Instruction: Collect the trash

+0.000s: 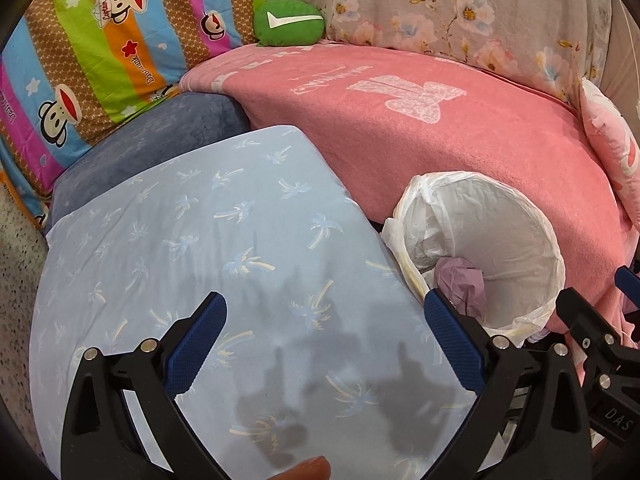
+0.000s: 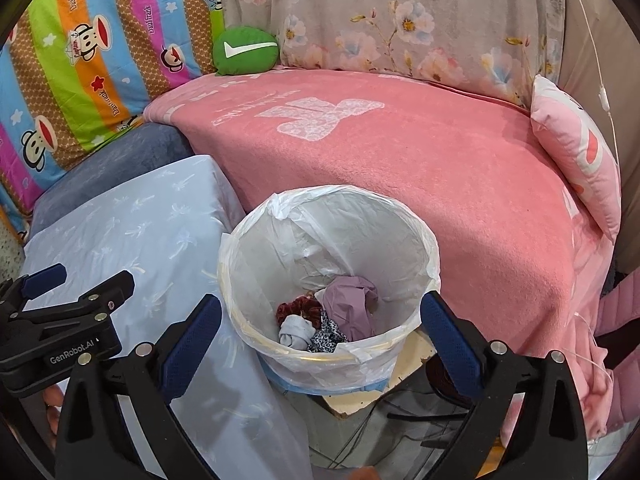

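A white bin lined with a white plastic bag (image 2: 400, 236) stands between the light blue cushion (image 2: 132, 232) and the pink blanket (image 2: 440, 168). Inside lie a crumpled mauve wad (image 2: 352, 300), a dark red piece (image 2: 296, 306), a pale grey wad (image 2: 294, 332) and a black-and-white patterned piece (image 2: 328, 336). My right gripper (image 2: 320, 316) is open and empty just above the bin's near rim. My left gripper (image 1: 324, 324) is open and empty over the blue cushion (image 1: 200, 260), left of the bin (image 1: 520, 216). The mauve wad (image 1: 460, 284) shows there too.
A green round cushion (image 1: 288, 22) lies at the back by the striped monkey-print bedding (image 1: 100, 48) and floral fabric (image 1: 460, 12). A pink pillow (image 2: 576, 152) leans at the right. A dark blue cushion (image 1: 160, 140) sits behind the light blue one. Cables lie below the bin (image 2: 400, 420).
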### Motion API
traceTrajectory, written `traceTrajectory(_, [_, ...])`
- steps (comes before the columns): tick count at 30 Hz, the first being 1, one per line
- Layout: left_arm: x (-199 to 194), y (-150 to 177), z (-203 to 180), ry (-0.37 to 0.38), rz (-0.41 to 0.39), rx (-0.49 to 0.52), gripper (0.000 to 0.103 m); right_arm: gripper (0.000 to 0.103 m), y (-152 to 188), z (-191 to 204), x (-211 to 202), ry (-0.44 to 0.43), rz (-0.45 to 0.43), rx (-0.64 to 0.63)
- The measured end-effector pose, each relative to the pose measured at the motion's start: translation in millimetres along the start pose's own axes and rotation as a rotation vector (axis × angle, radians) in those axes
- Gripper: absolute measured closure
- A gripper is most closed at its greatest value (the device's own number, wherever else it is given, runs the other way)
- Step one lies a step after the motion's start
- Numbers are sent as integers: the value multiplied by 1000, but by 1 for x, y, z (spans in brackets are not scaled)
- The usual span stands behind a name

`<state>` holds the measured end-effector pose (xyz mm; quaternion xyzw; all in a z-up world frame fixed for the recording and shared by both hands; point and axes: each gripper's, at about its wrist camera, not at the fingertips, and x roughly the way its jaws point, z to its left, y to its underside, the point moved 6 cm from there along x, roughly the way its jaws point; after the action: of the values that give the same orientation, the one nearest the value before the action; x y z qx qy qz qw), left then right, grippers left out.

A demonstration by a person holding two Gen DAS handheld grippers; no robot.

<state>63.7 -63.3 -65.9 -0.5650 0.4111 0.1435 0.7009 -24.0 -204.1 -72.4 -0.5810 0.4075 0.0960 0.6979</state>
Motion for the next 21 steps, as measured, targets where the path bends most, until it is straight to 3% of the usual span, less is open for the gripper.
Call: traceTrajectory(21, [-4, 6, -8, -6, 3, 9, 8, 6, 8, -5, -4, 21, 8, 0])
